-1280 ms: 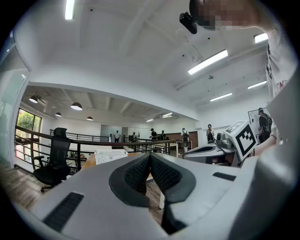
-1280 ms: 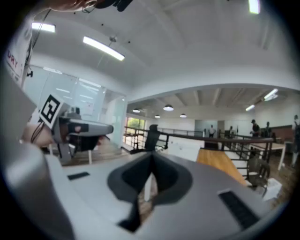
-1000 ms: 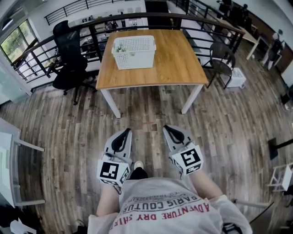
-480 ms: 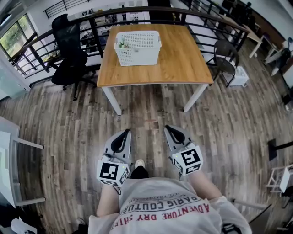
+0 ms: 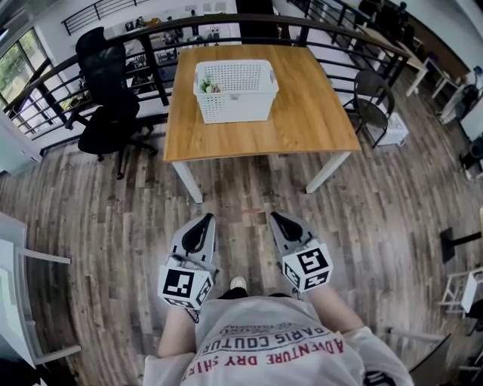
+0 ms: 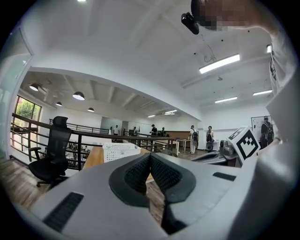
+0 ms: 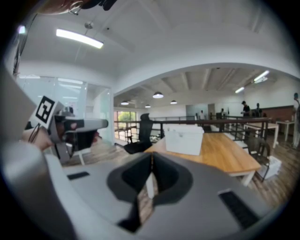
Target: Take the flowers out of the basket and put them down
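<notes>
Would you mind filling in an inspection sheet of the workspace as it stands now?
Surface: wooden table on a plank floor.
Job's things: white basket on the table, slightly left of centre; flowers show as green bits at its left end, too small for detail.
Clutter: nothing seen on the table besides the basket.
Grippers: left gripper and right gripper both shut, empty, over the floor, short of the table.
Cables: nothing seen.
Surroundings: black office chair left of the table, dark chair to its right, railing behind.
</notes>
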The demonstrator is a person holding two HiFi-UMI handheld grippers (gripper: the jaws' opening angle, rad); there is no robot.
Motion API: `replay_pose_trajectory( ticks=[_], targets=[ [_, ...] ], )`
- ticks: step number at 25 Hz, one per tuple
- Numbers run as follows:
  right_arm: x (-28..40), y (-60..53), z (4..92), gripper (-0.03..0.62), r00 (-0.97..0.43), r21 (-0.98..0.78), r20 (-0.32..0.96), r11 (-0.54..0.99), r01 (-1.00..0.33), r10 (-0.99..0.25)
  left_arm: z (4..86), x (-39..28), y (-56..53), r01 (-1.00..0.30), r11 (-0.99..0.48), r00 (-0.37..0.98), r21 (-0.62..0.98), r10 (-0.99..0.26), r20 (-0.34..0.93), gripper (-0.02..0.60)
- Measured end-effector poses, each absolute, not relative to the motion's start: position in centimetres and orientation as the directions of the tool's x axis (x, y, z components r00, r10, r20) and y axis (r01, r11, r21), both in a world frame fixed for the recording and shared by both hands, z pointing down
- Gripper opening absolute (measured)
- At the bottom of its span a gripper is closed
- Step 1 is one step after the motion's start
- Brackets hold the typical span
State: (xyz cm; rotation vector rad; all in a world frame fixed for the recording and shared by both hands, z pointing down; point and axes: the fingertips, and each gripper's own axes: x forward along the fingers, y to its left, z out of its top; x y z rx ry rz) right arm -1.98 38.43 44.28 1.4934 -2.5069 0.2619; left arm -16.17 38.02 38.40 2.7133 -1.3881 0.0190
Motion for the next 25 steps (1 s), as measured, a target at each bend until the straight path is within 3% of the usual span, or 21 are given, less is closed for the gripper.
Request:
replay_pose_trajectory(
  ticks=[9, 25],
  targets=[
    [-3.8, 31.8, 45.1, 0.029, -0.464, -0.067, 0.300, 0.467, -0.882, -0.833, 39.4, -18.6, 32.1, -0.818, -0.567, 0.574, 0.095, -0.814, 0.089, 0.026],
    [-1.2, 8.7, 45.4, 0.031, -0.641, -0.065, 0.272, 0.651, -0.756, -0.717, 38.8, -16.7, 12.2, -0.931, -0.365, 0.366, 0.022, -0.927, 0.086, 0.026]
  ],
)
